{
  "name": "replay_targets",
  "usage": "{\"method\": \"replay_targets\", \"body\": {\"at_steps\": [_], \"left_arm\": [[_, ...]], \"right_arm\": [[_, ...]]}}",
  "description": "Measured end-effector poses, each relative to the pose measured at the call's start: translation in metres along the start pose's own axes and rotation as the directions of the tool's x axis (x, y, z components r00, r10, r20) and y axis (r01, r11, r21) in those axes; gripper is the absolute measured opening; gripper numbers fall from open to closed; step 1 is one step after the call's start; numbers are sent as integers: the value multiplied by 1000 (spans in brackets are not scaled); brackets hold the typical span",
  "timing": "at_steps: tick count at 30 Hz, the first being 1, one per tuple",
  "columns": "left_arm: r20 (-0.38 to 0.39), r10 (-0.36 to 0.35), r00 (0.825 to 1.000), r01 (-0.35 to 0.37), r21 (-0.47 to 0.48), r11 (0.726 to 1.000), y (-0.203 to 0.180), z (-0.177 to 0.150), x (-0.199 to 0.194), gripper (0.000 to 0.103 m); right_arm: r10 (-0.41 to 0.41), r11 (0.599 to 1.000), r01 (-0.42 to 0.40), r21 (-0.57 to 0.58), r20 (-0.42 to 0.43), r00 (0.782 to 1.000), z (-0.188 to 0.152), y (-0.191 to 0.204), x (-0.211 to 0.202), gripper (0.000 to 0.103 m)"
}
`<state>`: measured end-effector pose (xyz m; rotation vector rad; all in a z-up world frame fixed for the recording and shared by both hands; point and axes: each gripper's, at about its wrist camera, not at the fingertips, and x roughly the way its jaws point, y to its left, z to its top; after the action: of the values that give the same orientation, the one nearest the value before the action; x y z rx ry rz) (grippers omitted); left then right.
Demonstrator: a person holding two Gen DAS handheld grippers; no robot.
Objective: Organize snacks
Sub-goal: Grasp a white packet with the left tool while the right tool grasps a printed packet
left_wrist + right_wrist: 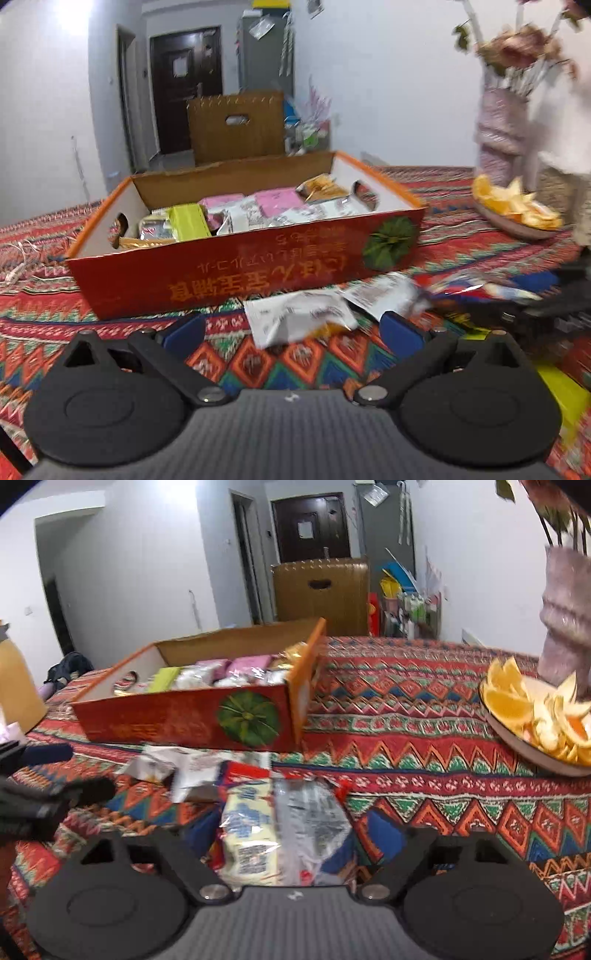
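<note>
A red cardboard box [221,273] [166,720] with an orange rim sits on the patterned tablecloth, and several wrapped snacks [277,201] lie inside it. Loose packets [384,295] [173,768] lie on the cloth in front of it. My left gripper [293,328] is open, and a white packet [299,321] lies flat between and just beyond its blue pads. My right gripper [293,830] straddles a pale yellow and silver snack pack [258,830]. Its left pad sits at the pack's edge, while a small gap shows at the right pad. The left gripper's dark fingers [85,790] show at the left edge of the right wrist view.
A plate of orange peel [517,230] [517,747] stands at the right with a tall vase of dried flowers [498,136] [569,627] behind it. A white cable [18,258] lies at the far left. A yellow object [561,398] lies near the right edge.
</note>
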<state>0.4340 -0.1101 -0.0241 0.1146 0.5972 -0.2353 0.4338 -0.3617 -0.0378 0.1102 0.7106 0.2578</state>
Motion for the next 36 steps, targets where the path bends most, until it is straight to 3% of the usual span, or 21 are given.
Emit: {"method": "replay_targets", "body": {"at_steps": [5,9,12,19,26,31,36], "left_arm": [[-57,16,998,-16,-7,1000,1,3,42,102],[-74,0,997,-1,-23,1000,1,2,50,68],[-79,30,996,-27,41,999,-5,2,39,43],[-112,2,994,-10,-70,997,9,-16,-12,42],[-24,22,999,-25,-169,985,37,-41,-117,42],[12,44,999,-41,-186,982,42,-71,-179,42],[3,4,1000,-3,-212,977,41,-103,-213,43]], "right_arm": [[-35,999,34,21,32,999,-10,-14,-7,70],[-71,997,71,12,34,997,-13,-19,-10,70],[-80,997,80,-6,39,996,-14,-17,-9,69],[-40,999,40,9,49,998,-16,-14,-15,59],[-65,997,70,-22,169,983,-30,24,-76,59],[18,1000,-19,0,206,978,-66,71,-130,59],[48,998,-43,-37,146,988,-110,119,-155,59]]}}
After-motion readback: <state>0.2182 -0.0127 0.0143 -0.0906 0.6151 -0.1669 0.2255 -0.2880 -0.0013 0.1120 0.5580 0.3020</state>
